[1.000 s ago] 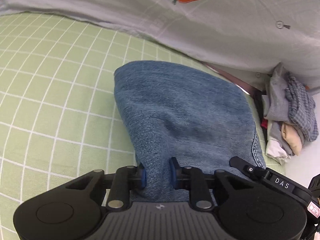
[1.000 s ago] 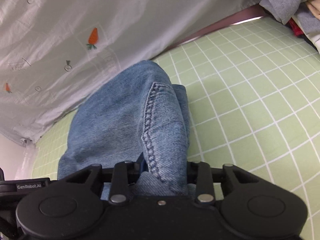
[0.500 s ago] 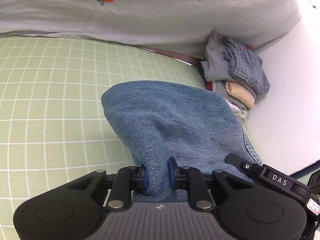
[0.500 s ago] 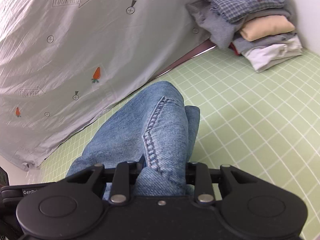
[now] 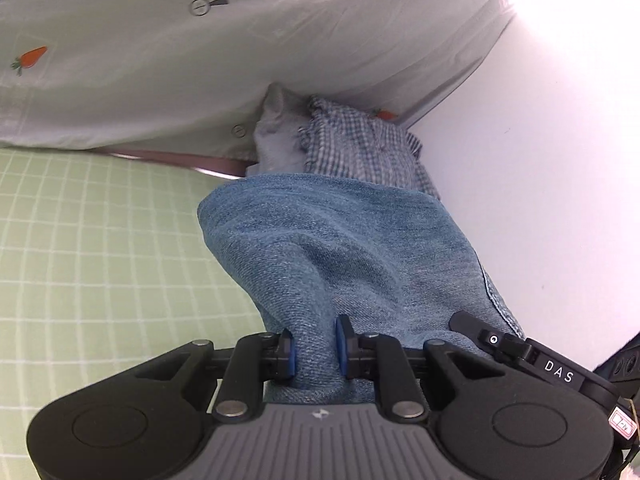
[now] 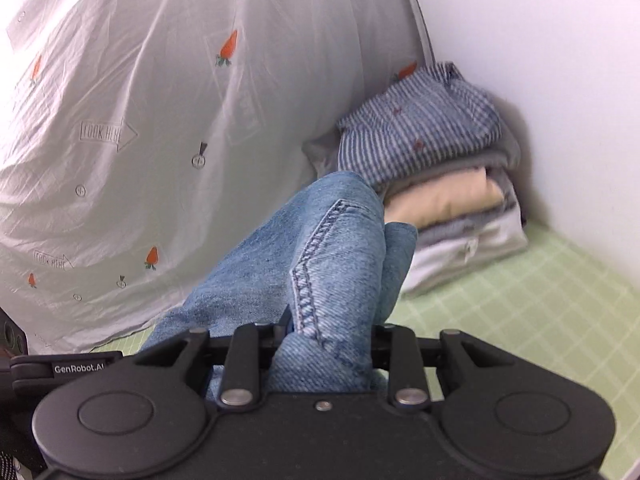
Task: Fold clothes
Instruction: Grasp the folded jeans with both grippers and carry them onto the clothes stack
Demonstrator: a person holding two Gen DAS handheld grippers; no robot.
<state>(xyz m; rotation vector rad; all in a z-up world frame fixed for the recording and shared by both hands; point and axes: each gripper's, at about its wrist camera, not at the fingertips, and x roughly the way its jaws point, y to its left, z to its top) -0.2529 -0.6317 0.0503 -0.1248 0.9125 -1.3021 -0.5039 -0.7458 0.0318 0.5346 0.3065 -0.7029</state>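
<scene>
Folded blue jeans (image 5: 344, 256) hang lifted between both grippers, above the green checked sheet (image 5: 100, 248). My left gripper (image 5: 315, 346) is shut on one denim edge, blue pads pressing the fabric. My right gripper (image 6: 328, 344) is shut on the seamed edge of the jeans (image 6: 320, 248); its pads are mostly hidden by denim. Just beyond the jeans stands a stack of folded clothes (image 6: 444, 200), topped by a striped blue shirt (image 6: 420, 120). In the left wrist view only the stack's checked top (image 5: 360, 148) shows over the denim.
A grey-white duvet with carrot prints (image 6: 160, 120) piles up along the back. A white wall (image 6: 560, 80) closes the corner to the right of the stack. Green sheet (image 6: 540, 320) lies bare in front of the stack.
Both grippers have carried the jeans up and toward the corner. The clothes stack, far off before, now stands close behind the denim. Both grips are unchanged.
</scene>
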